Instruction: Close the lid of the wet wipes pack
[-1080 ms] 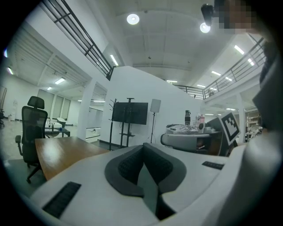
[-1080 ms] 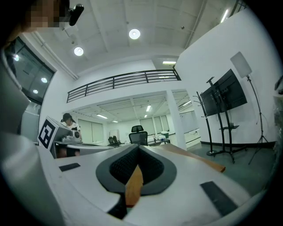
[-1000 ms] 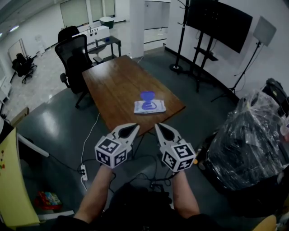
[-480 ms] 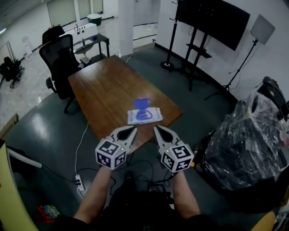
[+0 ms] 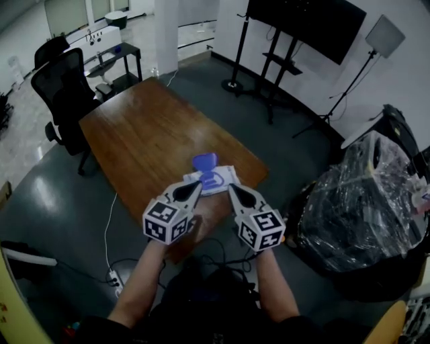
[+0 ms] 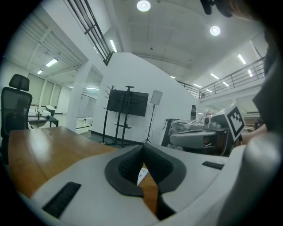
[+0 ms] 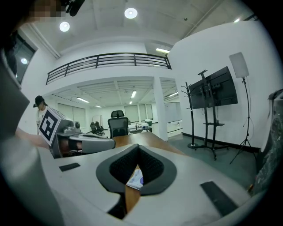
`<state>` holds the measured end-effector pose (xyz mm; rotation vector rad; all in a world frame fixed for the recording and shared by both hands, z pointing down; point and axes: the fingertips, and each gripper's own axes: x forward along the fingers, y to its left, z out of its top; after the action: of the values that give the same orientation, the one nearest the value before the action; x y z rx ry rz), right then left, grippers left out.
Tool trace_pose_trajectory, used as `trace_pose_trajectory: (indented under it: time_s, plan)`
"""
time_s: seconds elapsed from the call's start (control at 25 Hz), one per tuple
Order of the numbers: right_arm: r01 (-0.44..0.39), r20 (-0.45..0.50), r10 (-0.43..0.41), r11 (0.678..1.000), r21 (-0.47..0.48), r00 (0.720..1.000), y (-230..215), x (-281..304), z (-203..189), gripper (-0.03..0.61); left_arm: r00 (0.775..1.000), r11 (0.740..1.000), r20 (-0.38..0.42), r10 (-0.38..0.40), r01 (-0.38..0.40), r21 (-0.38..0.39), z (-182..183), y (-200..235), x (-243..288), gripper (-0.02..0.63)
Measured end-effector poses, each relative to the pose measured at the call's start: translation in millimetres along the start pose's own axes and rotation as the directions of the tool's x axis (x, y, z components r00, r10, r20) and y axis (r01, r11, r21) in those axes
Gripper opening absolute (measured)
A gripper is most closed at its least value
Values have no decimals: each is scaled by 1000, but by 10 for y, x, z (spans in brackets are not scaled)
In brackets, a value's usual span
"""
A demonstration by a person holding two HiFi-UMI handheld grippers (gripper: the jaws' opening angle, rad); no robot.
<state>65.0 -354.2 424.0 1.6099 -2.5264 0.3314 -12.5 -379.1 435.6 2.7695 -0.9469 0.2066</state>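
Left hand-held gripper: jaws together at the tips, nothing gripped. Right hand-held gripper: likewise closed and empty. Held side by side over the near corner of the table, pointing toward the wet wipes pack. Pack flat on the table just beyond both tips, blue lid flipped open.

Dim head view, bright ceiling lights, fisheye edges
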Motion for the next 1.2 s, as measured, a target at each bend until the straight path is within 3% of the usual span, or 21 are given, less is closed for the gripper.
trace_pose_trajectory:
  time_s: [0.44, 0.68, 0.96, 1.2]
  plan:
    - [-32, -142, 32, 999, 2, 989, -614, 775, -393, 9, 993, 998, -101, 67, -66, 14, -236, 730, 763, 6]
    - [-94, -265, 93, 996, 6, 960, -880, 1139, -858, 9, 980, 992, -158, 122, -123, 4, -452, 1093, 1233, 6]
    - [-107, -366, 118, 993, 49, 923, -1105, 1393, -1291, 9, 964, 986, -210, 165, -167, 10, -649, 1450, 1572, 9]
    - [-100, -428, 120, 993, 68, 896, -1189, 1463, -1517, 9, 951, 991, -285, 117, -129, -24, -837, 1609, 1766, 130]
